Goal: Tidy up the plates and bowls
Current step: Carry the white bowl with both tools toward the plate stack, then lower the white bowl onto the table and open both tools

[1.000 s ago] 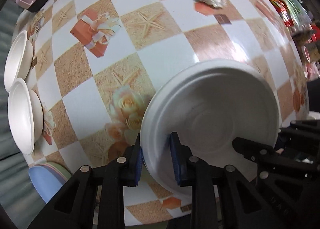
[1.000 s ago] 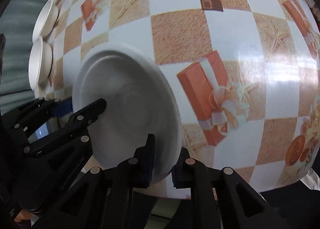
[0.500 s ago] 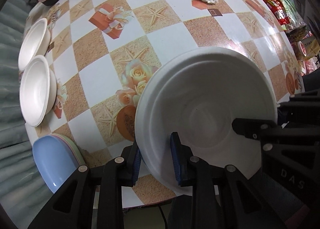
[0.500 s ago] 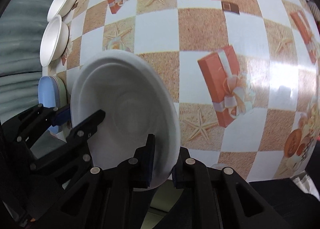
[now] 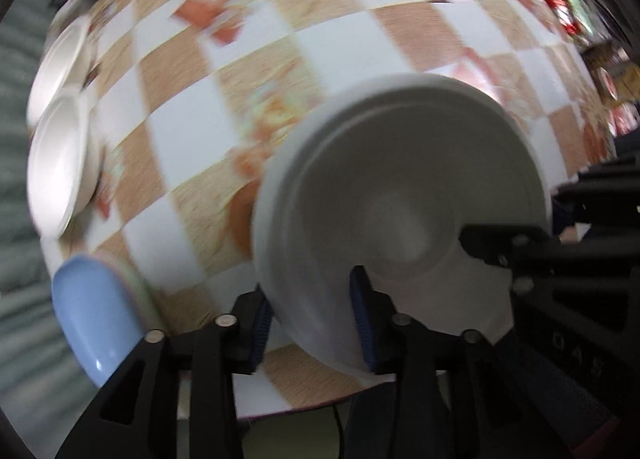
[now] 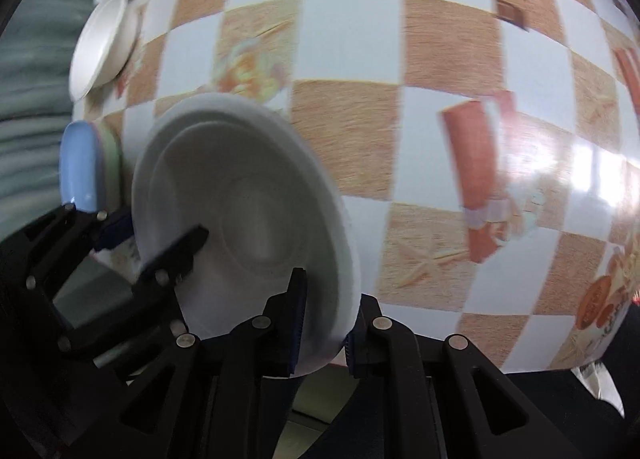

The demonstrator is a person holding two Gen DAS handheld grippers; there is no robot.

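Plate: we carry the white plate (image 5: 400,195) above the near edge of the checked worktop (image 5: 328,19), nearer than a second ago to the blue plate stack (image 5: 94,315) at the corner.
Left gripper (image 5: 312,333): its jaws are opening, and the rim sits loose between pads that clamped it a moment back.
Right gripper (image 6: 322,329): clenched on the opposite rim, now bearing the plate alone.
Bowls: two white bowls (image 5: 60,163) wait beyond the stack.
Meaning: we judge the handover under way, with the plate bound for the stack.
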